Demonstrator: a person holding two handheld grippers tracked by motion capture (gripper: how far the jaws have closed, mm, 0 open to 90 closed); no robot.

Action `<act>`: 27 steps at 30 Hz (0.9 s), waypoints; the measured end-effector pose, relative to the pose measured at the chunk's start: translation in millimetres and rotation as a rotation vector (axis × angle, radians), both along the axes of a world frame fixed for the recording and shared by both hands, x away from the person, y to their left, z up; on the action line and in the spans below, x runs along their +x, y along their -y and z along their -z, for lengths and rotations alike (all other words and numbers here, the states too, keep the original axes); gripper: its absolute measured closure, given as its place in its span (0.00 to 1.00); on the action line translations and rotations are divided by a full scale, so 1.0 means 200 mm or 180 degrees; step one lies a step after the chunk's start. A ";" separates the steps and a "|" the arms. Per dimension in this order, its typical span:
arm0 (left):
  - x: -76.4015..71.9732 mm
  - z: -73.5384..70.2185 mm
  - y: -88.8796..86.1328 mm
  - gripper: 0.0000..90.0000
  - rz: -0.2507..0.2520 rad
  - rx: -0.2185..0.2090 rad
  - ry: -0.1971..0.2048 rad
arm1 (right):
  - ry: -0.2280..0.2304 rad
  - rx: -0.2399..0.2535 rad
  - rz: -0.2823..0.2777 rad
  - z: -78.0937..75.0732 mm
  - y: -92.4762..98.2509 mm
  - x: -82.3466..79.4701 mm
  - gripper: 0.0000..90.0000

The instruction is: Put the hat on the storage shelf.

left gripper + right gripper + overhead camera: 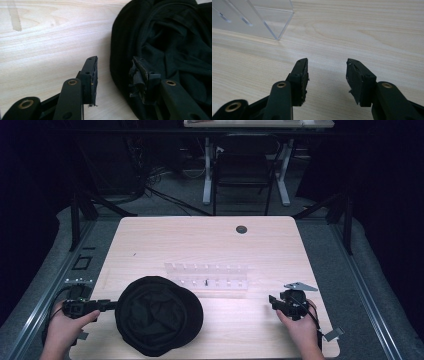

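A black fabric cap (160,315) lies crown-down on the near left of the wooden table (210,240). My left gripper (111,305) is held level at the cap's left edge. In the left gripper view its jaws stand apart (113,75), and the cap (175,37) has its rim lying between them, one jaw over bare wood and the other over the fabric; the pads do not press on it. My right gripper (272,301) rests near the table's front right, open (327,75) over bare wood with nothing between its jaws.
A clear acrylic rack (207,275) with several slots stands mid-table behind the cap; its corner (262,20) is ahead and left of the right jaws. A dark cable hole (241,229) sits near the far edge. A chair (243,170) stands beyond the table.
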State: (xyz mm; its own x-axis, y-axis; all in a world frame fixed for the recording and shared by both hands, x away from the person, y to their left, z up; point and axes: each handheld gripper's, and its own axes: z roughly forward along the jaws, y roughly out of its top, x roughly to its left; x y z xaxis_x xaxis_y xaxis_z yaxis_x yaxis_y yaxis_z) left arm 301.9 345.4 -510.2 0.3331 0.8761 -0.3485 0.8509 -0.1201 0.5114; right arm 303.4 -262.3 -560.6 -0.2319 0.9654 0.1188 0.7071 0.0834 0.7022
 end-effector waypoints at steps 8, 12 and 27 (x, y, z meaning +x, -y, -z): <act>0.00 0.06 0.03 0.66 0.0056 0.0062 -0.0130 | 0.0004 0.0030 -0.0043 -0.01 -0.02 0.02 0.58; 0.01 0.10 0.03 0.67 0.0017 0.0010 -0.0192 | 0.0018 0.0053 -0.0059 -0.01 -0.03 0.02 0.57; 0.04 0.20 0.03 0.76 -0.0034 -0.0160 -0.0338 | -0.0002 0.0080 -0.0079 0.00 -0.04 0.02 0.57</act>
